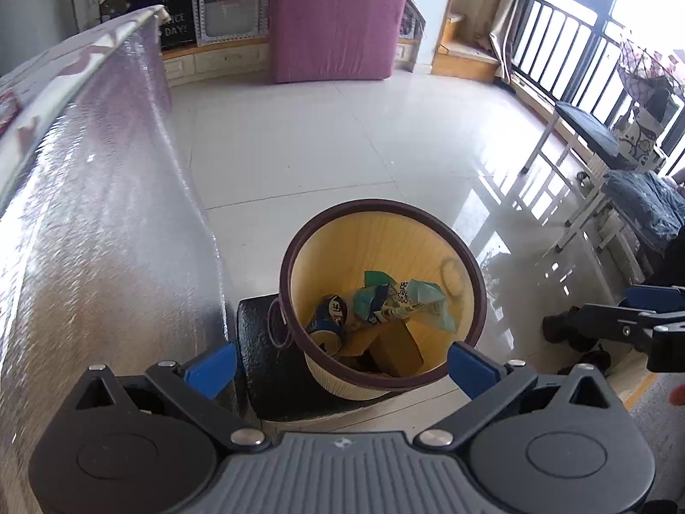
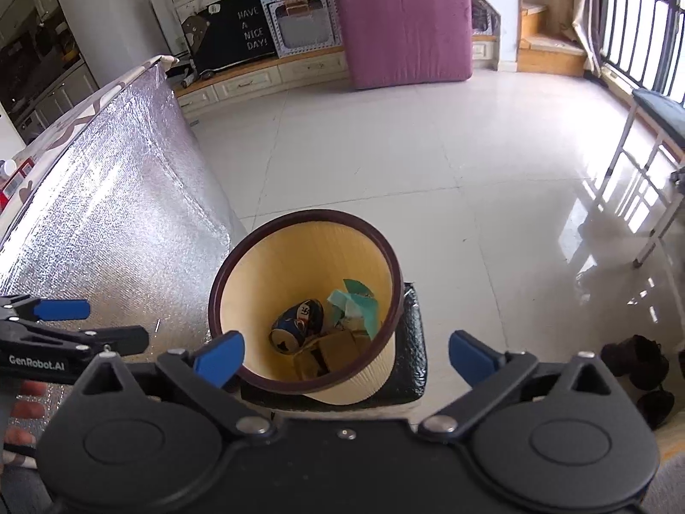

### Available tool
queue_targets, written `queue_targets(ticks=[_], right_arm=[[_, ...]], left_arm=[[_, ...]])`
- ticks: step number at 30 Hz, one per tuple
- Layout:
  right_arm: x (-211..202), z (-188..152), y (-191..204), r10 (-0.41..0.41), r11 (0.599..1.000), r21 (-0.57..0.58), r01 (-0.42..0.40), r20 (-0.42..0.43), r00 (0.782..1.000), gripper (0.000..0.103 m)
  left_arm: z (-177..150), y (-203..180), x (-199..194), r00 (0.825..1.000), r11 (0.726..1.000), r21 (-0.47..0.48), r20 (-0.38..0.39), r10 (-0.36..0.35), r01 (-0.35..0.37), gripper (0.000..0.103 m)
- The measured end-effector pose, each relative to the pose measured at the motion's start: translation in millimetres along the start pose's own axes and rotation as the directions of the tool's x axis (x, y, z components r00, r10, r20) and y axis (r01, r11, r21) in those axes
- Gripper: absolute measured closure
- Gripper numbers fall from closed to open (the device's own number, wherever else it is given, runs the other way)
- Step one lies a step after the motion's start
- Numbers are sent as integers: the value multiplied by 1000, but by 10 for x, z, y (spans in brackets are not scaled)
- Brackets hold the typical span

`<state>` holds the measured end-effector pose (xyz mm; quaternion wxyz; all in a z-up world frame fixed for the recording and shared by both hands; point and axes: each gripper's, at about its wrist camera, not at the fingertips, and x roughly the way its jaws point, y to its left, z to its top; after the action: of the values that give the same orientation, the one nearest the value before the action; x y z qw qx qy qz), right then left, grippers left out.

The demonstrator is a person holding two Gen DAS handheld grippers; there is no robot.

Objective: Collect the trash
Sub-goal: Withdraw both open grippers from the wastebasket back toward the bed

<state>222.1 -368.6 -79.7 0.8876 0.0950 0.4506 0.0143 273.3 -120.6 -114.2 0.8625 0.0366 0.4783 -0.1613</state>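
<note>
With both grippers hanging over the bin (image 1: 382, 295), jaws spread and empty, the drop step looks done: can (image 1: 329, 319), wrapper (image 1: 402, 302) and cardboard (image 1: 391, 349) lie inside. Next move: find remaining trash, none visible here.

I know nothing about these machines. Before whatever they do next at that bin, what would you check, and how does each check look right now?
1. Left gripper open and holding nothing: ok.
2. Right gripper open and holding nothing: ok.
3. Bin upright, mouth unobstructed: ok.
4. Trash inside the bin, namely a can, a green wrapper and cardboard: ok.
5. Room left in the bin: ok, trash sits only at the bottom.
6. More trash waiting on the table behind the foil sheet: cannot tell, hidden.
</note>
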Motion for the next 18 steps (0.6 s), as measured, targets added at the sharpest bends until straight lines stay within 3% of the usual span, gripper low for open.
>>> queue_targets(ticks=[18], right_arm=[[-631,-312,286,-35,999,-16,37,109,993,0]], left_arm=[[-304,13,-803,990,1000,-8,138,-24,25,0]])
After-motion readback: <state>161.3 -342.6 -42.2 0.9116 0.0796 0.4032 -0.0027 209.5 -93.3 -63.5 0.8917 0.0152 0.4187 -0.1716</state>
